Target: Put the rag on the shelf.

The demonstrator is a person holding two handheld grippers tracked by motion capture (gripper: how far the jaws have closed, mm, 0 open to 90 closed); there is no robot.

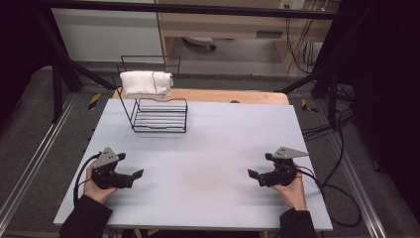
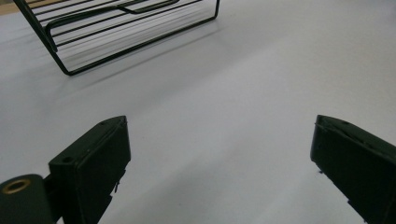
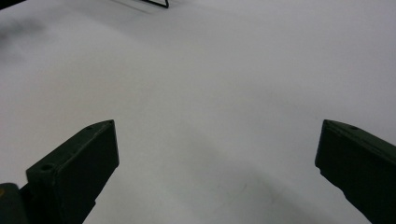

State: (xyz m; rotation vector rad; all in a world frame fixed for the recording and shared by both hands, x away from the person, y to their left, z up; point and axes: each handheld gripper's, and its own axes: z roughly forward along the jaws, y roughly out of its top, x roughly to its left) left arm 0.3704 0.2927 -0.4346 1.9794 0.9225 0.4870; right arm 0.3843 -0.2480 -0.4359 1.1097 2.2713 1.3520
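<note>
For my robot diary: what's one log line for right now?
left gripper: open, empty | right gripper: open, empty | white towel: on wire rack

wire rack [image 2: 116, 37] cut off by top edge, only a corner [image 3: 156, 3] in right gripper view

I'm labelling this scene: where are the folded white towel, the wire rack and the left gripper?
white towel [image 1: 146, 84], high view, middle of its top.
wire rack [image 1: 161, 120], high view, floor wires.
left gripper [image 1: 137, 175], high view, between fingertips.

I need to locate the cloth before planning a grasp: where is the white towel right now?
In the high view, the white towel lies rolled on the upper tier of the black wire rack at the table's far left, well beyond the left gripper.
</note>
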